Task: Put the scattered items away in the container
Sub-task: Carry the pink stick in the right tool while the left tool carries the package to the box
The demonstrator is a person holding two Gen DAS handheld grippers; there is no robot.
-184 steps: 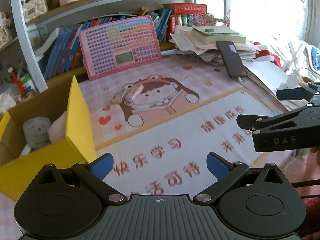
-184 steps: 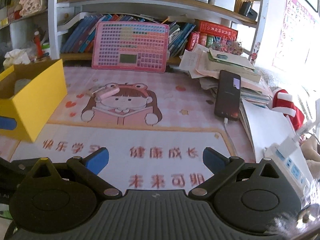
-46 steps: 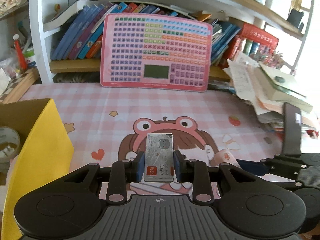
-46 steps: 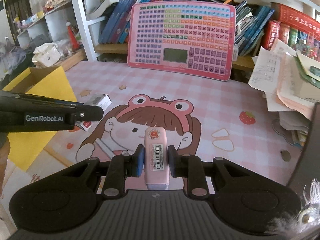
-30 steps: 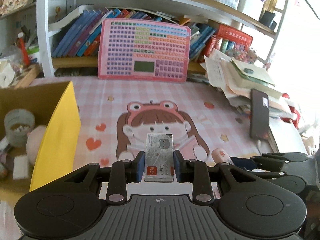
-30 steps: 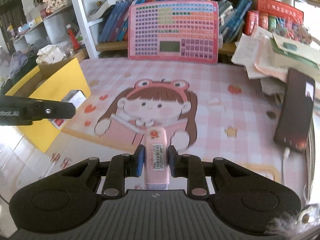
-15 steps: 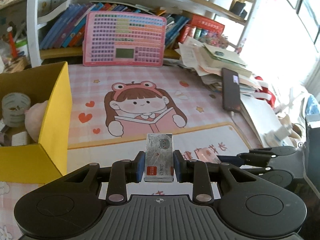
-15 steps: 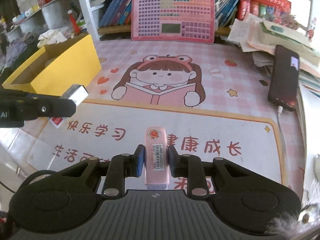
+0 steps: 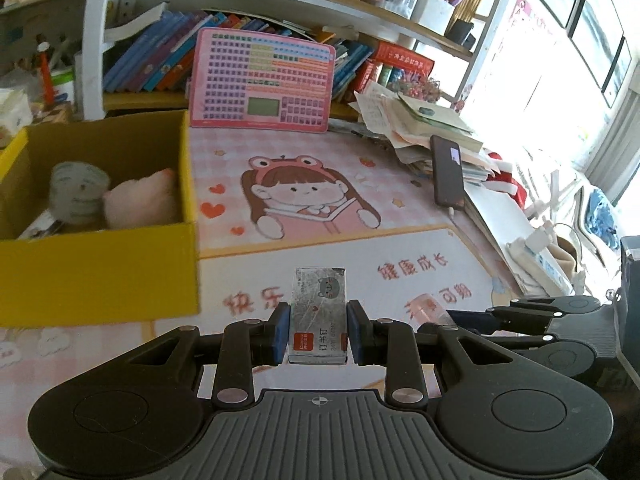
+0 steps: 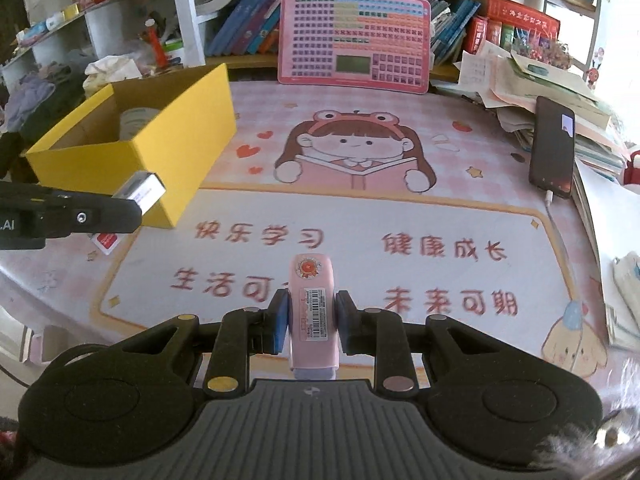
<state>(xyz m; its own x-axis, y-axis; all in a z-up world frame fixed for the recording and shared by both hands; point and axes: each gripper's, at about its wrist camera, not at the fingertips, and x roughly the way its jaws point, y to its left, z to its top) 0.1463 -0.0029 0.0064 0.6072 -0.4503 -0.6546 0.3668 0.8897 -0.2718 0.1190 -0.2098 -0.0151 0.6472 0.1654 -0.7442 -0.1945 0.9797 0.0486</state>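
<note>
Left gripper (image 9: 318, 334) clamped on the silver staple box (image 9: 318, 316), just right of the yellow box (image 9: 96, 272) front corner. Right gripper (image 10: 311, 322) clamped on the pink eraser (image 10: 313, 312), over bare desk mat (image 10: 400, 216) near the front edge, well clear of the phone (image 10: 552, 148).

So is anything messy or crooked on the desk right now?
Yes. At the right edge of the desk, the paper pile is a sloppy, fanned-out heap, and a black phone leans tilted against it with its cable trailing off. The yellow box sits upright and looks fine.
</note>
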